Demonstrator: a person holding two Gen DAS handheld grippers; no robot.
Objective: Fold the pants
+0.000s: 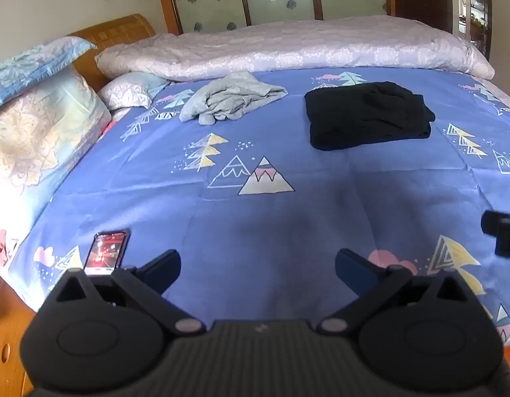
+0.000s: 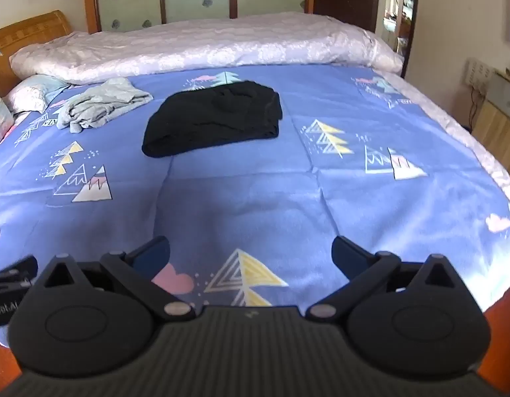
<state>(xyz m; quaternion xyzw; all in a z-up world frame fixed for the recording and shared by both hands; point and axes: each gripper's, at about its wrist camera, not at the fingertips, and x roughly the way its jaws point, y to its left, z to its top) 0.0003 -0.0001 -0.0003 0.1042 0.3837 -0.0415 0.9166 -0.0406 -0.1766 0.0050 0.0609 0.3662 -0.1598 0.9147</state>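
I hold my left gripper (image 1: 257, 273) and right gripper (image 2: 250, 258) spread wide and empty low in frame over the blue printed sheet (image 1: 288, 205), likely done, since the folded black pants (image 1: 367, 115) lie upper right, beside crumpled grey clothing (image 1: 232, 97).

Folded pants (image 1: 367, 115) lie mid-bed (image 1: 288, 205), crumpled garment (image 1: 232, 97) to their left, phone (image 1: 106, 253) at the near-left edge.

I see soft daylight, glare on the pillows (image 1: 40, 125), a shadow across the sheet (image 1: 288, 205), and curved, blurred edges.
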